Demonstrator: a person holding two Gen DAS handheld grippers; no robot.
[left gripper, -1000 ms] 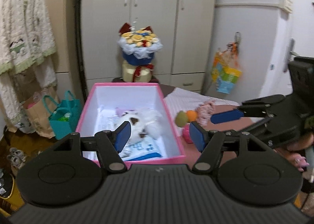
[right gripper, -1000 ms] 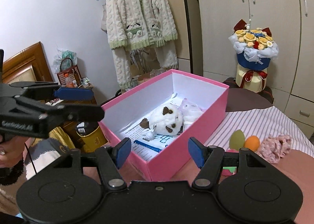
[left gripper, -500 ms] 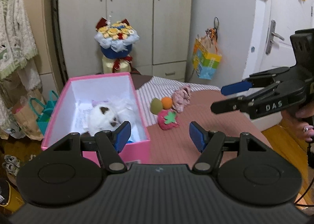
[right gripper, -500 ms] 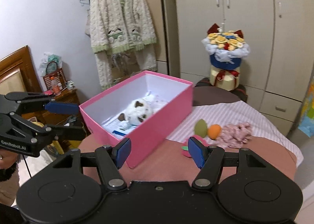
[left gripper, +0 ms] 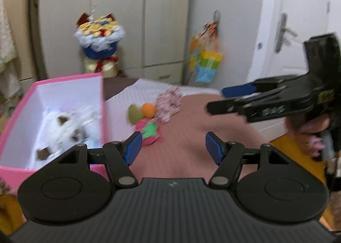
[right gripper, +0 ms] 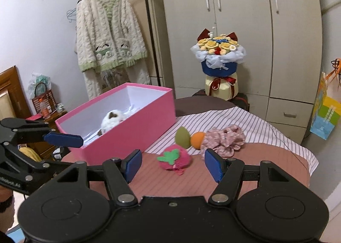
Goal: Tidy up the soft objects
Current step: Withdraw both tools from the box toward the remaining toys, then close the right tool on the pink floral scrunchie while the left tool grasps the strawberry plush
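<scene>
- In the left wrist view, which is blurred, the left gripper (left gripper: 172, 148) is seen pointing slightly downward over the brownish-pink bed surface (left gripper: 187, 149); its blue pads are spread apart and nothing is grasped between them.
- The right gripper (left gripper: 217, 99) is seen at the right side of this view, held by a hand (left gripper: 313, 134) around its black handle; its two fingers are apart and nothing is seen between them.
- A pink cardboard box (left gripper: 12, 170) with white inner walls is placed at the left; a fluffy white plush toy (left gripper: 66, 128) with brown patches is lying inside it.
- Beside the box, a pink strawberry-shaped toy (left gripper: 149, 131) with a green felt leaf is lying on the bed, and behind it a green egg-shaped sponge (left gripper: 133, 113), an orange ball (left gripper: 148, 109) and a crumpled floral fabric piece (left gripper: 168, 104) are found close together.
- In the right wrist view, the right gripper (right gripper: 172, 164) is held released above the bed surface (right gripper: 266, 157), with the strawberry-shaped toy (right gripper: 175, 158) just ahead of its pads, not touched by them.
- The left gripper (right gripper: 61, 139) is seen at the left, in front of the pink cardboard box (right gripper: 132, 134); it is also empty.
- The plush toy (right gripper: 113, 120) is seen inside the box; the green sponge (right gripper: 182, 135), the orange ball (right gripper: 197, 139) and the floral fabric piece (right gripper: 223, 139) are lying on a striped sheet (right gripper: 262, 128).
- A knitted cream cardigan (right gripper: 108, 34) is hung behind, and a flower bouquet (right gripper: 219, 55) is standing near the wardrobe (right gripper: 245, 19).
</scene>
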